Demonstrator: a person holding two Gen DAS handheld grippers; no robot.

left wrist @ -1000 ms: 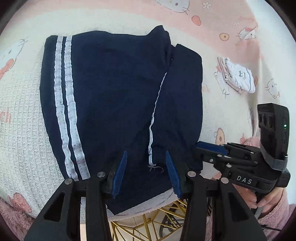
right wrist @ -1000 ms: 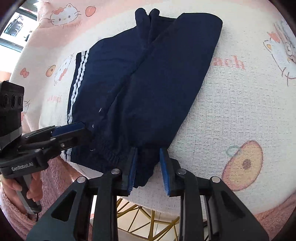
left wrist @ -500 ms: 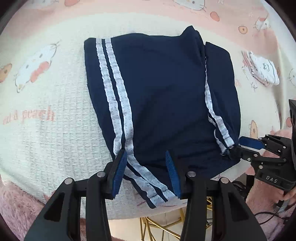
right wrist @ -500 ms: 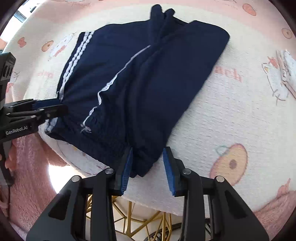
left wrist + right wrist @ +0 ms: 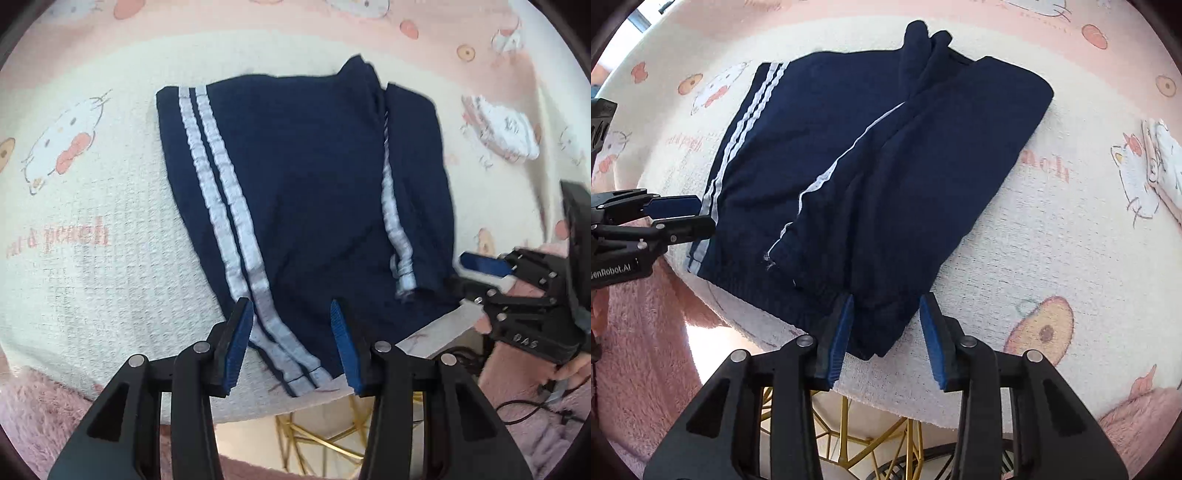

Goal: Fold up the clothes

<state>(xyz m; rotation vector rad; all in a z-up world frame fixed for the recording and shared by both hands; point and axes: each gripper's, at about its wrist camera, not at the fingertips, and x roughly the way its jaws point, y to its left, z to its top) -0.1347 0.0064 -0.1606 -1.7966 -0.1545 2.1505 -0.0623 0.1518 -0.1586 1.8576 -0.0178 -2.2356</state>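
The navy track pants (image 5: 295,192) with white side stripes are lying folded on the cartoon-print cloth (image 5: 92,258) at the table's near edge; the left gripper (image 5: 291,343) is hovering released above the striped hem; the right gripper (image 5: 886,332) has just been opening, its jaws straddling the waistband corner without pinching it.
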